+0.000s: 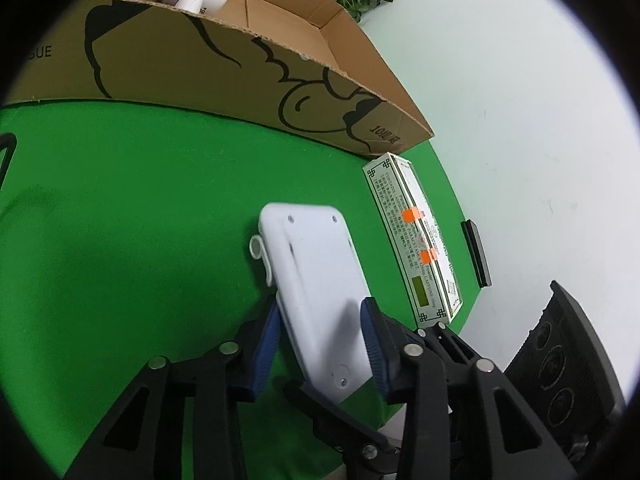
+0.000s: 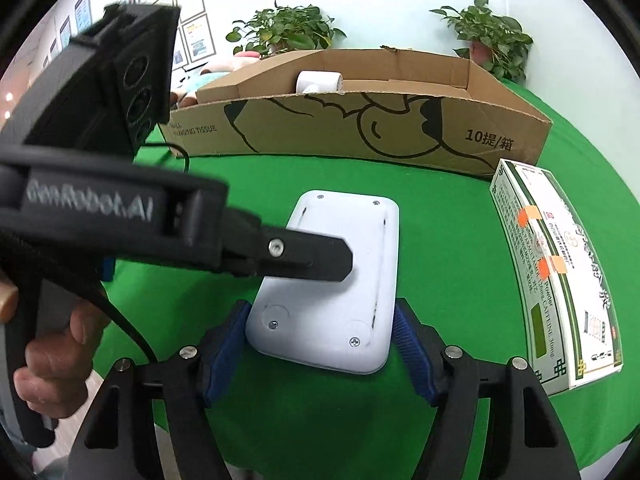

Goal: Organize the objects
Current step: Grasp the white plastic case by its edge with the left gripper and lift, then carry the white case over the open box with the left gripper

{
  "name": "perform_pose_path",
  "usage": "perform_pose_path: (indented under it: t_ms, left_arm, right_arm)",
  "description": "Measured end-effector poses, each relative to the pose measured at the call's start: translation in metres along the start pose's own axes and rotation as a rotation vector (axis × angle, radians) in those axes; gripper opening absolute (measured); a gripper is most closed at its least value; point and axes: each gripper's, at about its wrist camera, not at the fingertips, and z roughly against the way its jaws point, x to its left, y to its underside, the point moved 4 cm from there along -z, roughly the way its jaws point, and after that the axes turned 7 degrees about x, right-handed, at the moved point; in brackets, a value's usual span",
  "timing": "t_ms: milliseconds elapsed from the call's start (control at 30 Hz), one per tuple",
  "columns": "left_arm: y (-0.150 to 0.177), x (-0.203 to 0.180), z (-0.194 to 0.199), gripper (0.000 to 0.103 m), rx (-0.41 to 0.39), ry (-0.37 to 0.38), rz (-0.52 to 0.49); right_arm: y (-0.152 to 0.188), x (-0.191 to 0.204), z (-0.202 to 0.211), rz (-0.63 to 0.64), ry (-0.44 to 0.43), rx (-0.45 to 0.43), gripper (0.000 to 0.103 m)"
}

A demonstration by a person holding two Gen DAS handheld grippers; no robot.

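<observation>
Green cloth table [image 2: 360, 184], white wall, plants [image 2: 286, 32] behind cardboard box [image 2: 360, 120]. White device [image 2: 340, 280] lies back-up, long axis pointing twd box. Left gripper [image 1: 320, 336] pinches it; right gripper [image 2: 320, 344] spread astride its near end.

Cardboard box [image 2: 360, 120] and medicine carton [image 2: 556, 276] wall bare green cloth [image 1: 140, 208].

white device [image 2: 332, 280] | underside up, tilted, screws showing | green tabletop [image 2: 440, 240] | medicine box [image 2: 560, 276] right | cardboard box [image 2: 360, 128] far
</observation>
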Motion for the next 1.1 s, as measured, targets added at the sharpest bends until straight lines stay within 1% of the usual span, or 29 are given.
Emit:
perform_pose_path:
  t_ms: [33, 200, 367, 433, 633, 800, 900, 1067, 1100]
  left_arm:
    - [0.0, -0.001, 0.0, 0.033, 0.002, 0.001, 0.001]
    - [0.003, -0.001, 0.006, 0.032, -0.022, 0.008, 0.011]
    - [0.006, -0.01, 0.019, 0.03, -0.053, 0.02, -0.007]
    - [0.006, -0.019, 0.026, 0.029, -0.068, 0.03, -0.024]
    - [0.0, -0.045, 0.048, 0.027, -0.119, 0.029, -0.103]
    - [-0.013, -0.064, 0.066, 0.026, -0.173, 0.007, -0.152]
    - [-0.033, -0.073, 0.077, 0.026, -0.203, -0.002, -0.168]
    - [-0.055, -0.083, 0.09, 0.026, -0.241, 0.0, -0.186]
    - [-0.065, -0.086, 0.09, 0.026, -0.245, -0.004, -0.189]
  right_arm:
    - [0.005, 0.003, 0.003, -0.009, -0.008, -0.003, 0.068]
    - [0.006, 0.007, 0.007, -0.007, -0.023, -0.01, 0.067]
    - [0.004, 0.014, 0.022, -0.001, -0.025, -0.045, 0.067]
    - [0.003, 0.014, 0.031, -0.007, -0.025, -0.066, 0.067]
    - [-0.009, 0.014, 0.064, 0.003, -0.007, -0.139, 0.067]
    - [-0.032, 0.014, 0.084, 0.022, -0.011, -0.205, 0.067]
    - [-0.049, 0.014, 0.092, 0.039, -0.013, -0.239, 0.067]
    - [-0.084, 0.014, 0.101, 0.05, -0.005, -0.276, 0.067]
    - [-0.091, 0.013, 0.101, 0.052, -0.006, -0.281, 0.067]
